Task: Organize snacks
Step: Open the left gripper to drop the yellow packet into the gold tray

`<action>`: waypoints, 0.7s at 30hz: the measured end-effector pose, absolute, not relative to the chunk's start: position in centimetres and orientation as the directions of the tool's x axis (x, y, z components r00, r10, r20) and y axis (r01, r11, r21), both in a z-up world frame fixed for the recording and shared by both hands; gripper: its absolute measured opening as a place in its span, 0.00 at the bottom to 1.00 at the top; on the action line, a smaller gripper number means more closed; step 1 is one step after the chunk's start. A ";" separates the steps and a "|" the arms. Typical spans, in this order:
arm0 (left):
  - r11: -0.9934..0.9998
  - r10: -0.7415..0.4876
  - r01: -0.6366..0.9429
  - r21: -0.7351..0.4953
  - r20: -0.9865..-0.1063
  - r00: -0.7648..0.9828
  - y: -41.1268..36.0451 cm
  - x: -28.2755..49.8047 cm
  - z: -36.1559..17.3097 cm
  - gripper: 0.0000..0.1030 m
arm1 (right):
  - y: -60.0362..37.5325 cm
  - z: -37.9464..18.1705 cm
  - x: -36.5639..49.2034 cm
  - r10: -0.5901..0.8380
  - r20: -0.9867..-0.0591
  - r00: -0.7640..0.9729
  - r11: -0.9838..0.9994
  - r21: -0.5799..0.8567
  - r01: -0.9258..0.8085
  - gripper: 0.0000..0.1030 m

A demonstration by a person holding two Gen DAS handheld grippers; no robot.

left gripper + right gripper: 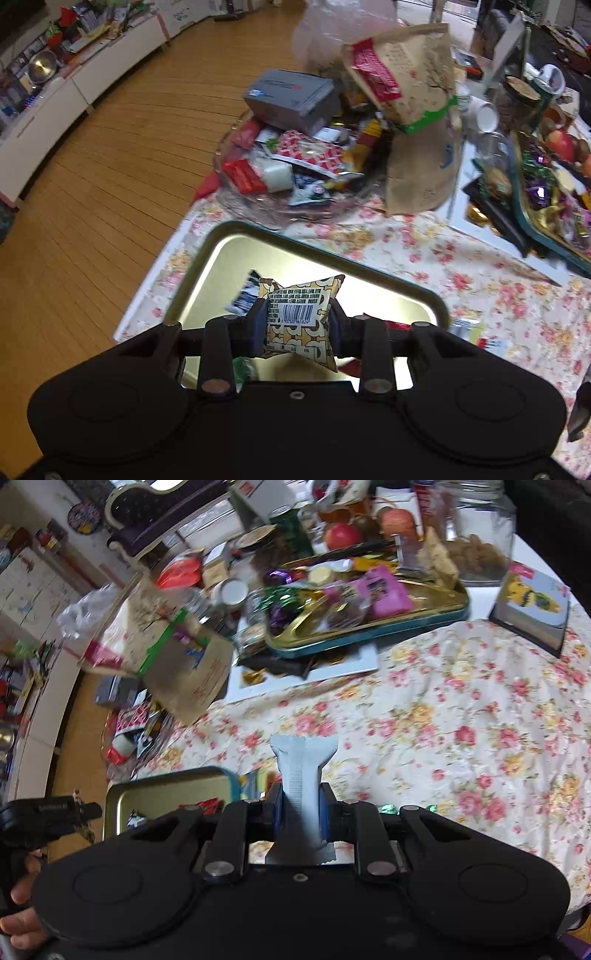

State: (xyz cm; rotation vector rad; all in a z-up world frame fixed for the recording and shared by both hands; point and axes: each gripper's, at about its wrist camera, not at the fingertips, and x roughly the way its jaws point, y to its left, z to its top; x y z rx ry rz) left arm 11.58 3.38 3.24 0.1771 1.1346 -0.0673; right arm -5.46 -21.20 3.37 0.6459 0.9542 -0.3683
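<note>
My left gripper (295,325) is shut on a small yellow-brown patterned snack packet (301,317) with a barcode, held above a gold metal tray (236,258) on the floral tablecloth. A blue-white packet (245,295) lies in the tray behind it. My right gripper (301,805) is shut on a silver-grey snack packet (301,771), held above the tablecloth just right of the same tray (166,790). The left gripper (48,812) shows at the left edge of the right wrist view.
A glass platter (258,206) heaped with mixed snacks, a grey box (291,96) and brown paper bags (417,110) stands beyond the tray. A teal-rimmed gold tray (369,627) of sweets, apples (341,535) and jars crowd the far table. Wooden floor (110,184) lies left of the table.
</note>
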 end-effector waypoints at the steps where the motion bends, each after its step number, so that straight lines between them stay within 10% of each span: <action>1: 0.983 0.048 0.140 0.118 -0.903 0.427 3.7 11.6 3.1 0.41 | -20.6 3.3 -5.0 -0.004 -0.844 0.537 0.762 0.345 0.548 0.20; 21: 0.960 0.059 0.214 0.178 -0.881 0.469 3.0 10.7 3.0 0.42 | -13.7 1.2 -0.4 0.058 -0.878 0.476 0.846 0.297 0.444 0.20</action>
